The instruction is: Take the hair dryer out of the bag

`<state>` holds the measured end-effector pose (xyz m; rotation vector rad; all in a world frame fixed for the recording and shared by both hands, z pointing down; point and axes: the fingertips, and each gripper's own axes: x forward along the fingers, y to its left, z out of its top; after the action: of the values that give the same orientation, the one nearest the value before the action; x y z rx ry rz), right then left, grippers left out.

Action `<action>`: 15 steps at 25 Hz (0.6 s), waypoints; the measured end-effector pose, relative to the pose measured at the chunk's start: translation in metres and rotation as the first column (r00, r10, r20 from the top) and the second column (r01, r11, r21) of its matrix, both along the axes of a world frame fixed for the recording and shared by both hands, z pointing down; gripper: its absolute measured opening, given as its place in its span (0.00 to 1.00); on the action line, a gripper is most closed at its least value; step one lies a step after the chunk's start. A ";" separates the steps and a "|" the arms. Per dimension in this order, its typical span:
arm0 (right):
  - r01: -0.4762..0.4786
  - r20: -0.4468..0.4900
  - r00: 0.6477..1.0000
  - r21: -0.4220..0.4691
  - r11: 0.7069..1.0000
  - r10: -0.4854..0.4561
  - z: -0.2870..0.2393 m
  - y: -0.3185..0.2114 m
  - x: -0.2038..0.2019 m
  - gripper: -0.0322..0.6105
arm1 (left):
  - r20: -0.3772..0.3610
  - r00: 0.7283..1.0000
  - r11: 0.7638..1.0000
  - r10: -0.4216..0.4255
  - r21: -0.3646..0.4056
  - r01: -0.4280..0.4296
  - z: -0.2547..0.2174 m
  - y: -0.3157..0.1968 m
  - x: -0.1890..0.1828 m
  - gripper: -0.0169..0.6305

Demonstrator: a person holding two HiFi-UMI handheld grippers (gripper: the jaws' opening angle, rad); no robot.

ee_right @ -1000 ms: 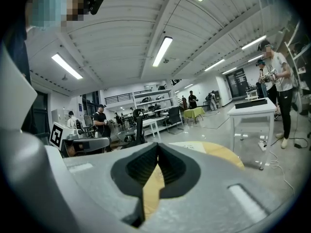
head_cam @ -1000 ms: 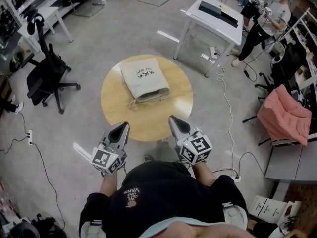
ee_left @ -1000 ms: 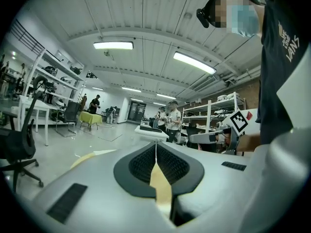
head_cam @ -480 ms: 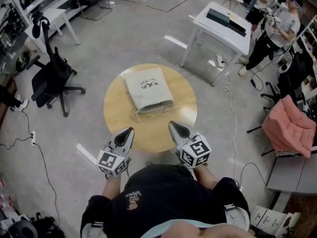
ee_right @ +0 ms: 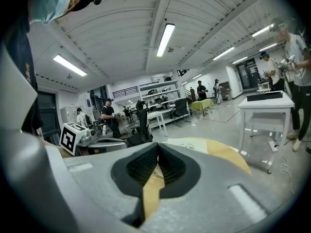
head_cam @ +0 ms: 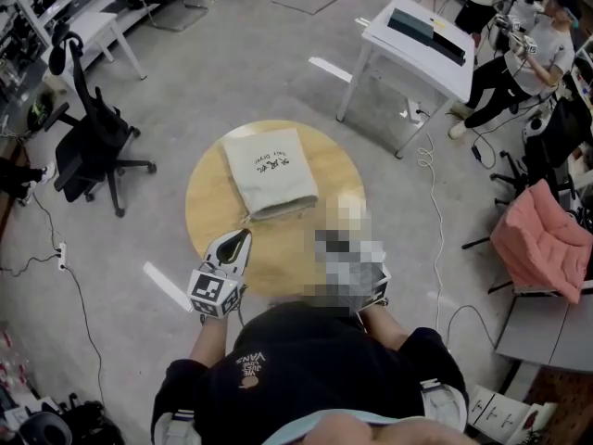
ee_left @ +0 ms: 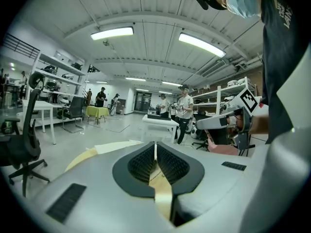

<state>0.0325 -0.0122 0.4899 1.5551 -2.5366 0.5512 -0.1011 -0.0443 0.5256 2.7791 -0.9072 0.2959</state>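
A cream cloth bag (head_cam: 271,171) with dark print lies flat on the round wooden table (head_cam: 208,213), its mouth toward me. No hair dryer shows outside it. My left gripper (head_cam: 239,237) is shut and empty, its tip over the table's near edge just short of the bag's near left corner. In the left gripper view its jaws (ee_left: 155,144) meet with nothing between them, and the bag (ee_left: 115,147) lies ahead. A mosaic patch hides my right gripper in the head view. In the right gripper view its jaws (ee_right: 158,148) are shut and empty, the bag (ee_right: 187,143) beyond them.
A black office chair (head_cam: 88,146) stands left of the table. A white desk (head_cam: 417,40) is at the back right, with people (head_cam: 519,44) beside it. A pink padded seat (head_cam: 537,230) is at the right. Cables (head_cam: 435,248) trail over the grey floor.
Both grippers have moved forward and a little down, from in front of the table to over its near edge. Both stay shut. The bag has not moved.
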 end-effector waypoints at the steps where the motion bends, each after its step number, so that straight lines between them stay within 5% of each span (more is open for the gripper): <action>1: 0.005 0.001 1.000 -0.003 1.000 -0.005 0.001 -0.004 0.001 0.05 | 0.006 1.000 1.000 0.000 -0.004 0.000 0.003 -0.004 0.003 0.04; 15: 0.086 -0.027 0.996 -0.043 0.995 -0.087 0.024 -0.047 0.020 0.05 | 0.079 0.997 0.998 -0.016 -0.051 0.020 0.037 -0.053 0.037 0.11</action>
<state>0.0522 -0.0594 0.5143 1.4213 -2.5395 0.5631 -0.0646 -0.0970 0.5628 2.7273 -0.9287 0.4230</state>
